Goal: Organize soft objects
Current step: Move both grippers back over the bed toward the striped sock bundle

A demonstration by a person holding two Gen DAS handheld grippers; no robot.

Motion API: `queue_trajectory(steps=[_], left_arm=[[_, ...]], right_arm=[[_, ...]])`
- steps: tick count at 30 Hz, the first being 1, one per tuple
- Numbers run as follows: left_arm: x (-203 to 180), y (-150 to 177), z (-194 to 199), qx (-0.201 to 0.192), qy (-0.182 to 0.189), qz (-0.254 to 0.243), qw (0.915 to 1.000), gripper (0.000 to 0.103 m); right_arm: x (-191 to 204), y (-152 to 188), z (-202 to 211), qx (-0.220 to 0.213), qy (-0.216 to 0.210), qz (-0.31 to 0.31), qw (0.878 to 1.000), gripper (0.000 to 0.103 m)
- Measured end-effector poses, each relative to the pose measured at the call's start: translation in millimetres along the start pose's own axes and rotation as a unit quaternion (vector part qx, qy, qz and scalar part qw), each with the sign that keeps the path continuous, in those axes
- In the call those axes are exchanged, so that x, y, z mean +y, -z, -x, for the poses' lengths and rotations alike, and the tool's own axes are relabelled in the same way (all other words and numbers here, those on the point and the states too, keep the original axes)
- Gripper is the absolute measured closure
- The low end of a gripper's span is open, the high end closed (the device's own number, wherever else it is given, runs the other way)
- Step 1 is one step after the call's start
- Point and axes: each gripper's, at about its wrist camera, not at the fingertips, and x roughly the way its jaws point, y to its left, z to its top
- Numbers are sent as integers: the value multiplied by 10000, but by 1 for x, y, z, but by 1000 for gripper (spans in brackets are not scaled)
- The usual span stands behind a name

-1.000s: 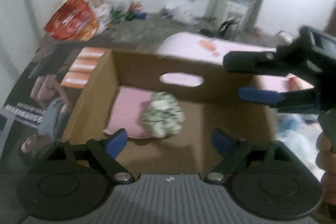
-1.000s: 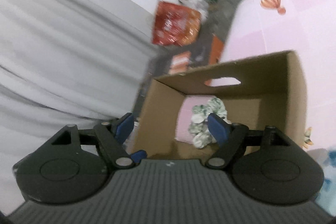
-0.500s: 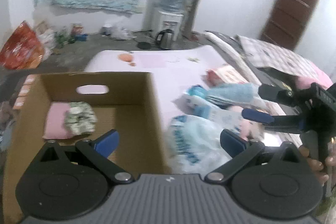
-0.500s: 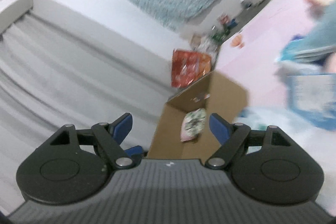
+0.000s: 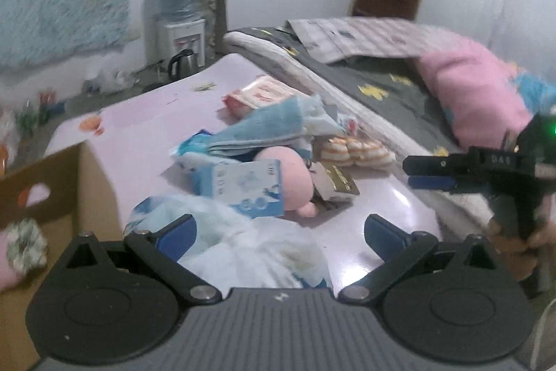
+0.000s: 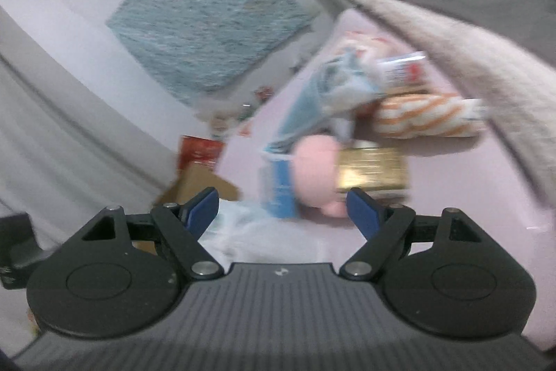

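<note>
Through the left wrist camera, the left gripper (image 5: pixel 279 233) hangs with its jaws spread wide and nothing pressed between the pads; a crumpled white and blue plastic bag (image 5: pixel 243 249) lies just under and between them. Ahead, a pile of soft things sits on the pink mat (image 5: pixel 146 124): a round pink plush toy (image 5: pixel 288 176), a folded blue towel (image 5: pixel 264 127), an orange-striped soft item (image 5: pixel 354 150), and a blue and white packet (image 5: pixel 250 188) leaning on the plush. The cardboard box (image 5: pixel 62 193) stands at the left edge of the mat, beside the pile, and already holds a flowered scrunchie (image 5: pixel 24 247) on something pink. The right gripper (image 5: pixel 431 174) shows at the right of this view, jaws apart, empty.

The step in hand looks like the reach for the next item. To do it well, I would pick one piece on the pile's edge, such as the plush, and close on its bulk, not on the packet against it.

Through the right wrist camera, which is blurred, the right gripper (image 6: pixel 283 209) is open and grips nothing. The pink plush toy (image 6: pixel 314 174) lies just beyond its fingertips, roughly centred between them, touching a gold packet (image 6: pixel 373 169). The plush looks smooth, rounded and squashy; the towel (image 6: pixel 312 106) beyond is limp and would drape if lifted by a corner
</note>
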Motion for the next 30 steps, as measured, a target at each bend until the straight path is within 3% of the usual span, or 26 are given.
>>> queue_trajectory(steps=[6, 9, 13, 19, 25, 27, 29, 30], left_arm=[[-17, -16, -50, 129, -620, -320, 9975, 0], [-12, -23, -67, 267, -686, -203, 9971, 1], [-7, -24, -82, 399, -522, -41, 9978, 4], [-6, -25, -100, 622, -279, 194, 9975, 27], [-7, -29, -104, 634, -60, 310, 9975, 51], [-9, -31, -105, 645, 30, 312, 9974, 56], [-12, -32, -105, 644, 94, 301, 9974, 58], [-14, -33, -105, 649, 119, 302, 9974, 60]], right_arm=[[-14, -4, -12, 12, 369, 466, 9982, 22], [-8, -11, -21, 58, 623, 948, 9935, 22], [-6, -32, -45, 214, 1067, 1801, 9776, 22], [-15, -63, -89, 595, 1517, 2635, 9508, 22], [-34, -72, -132, 1228, 1777, 3004, 9290, 24], [-38, -68, -138, 1416, 1814, 2988, 9262, 31], [-38, -61, -139, 1488, 1937, 3054, 9203, 50], [-37, -59, -138, 1487, 2012, 3071, 9182, 54]])
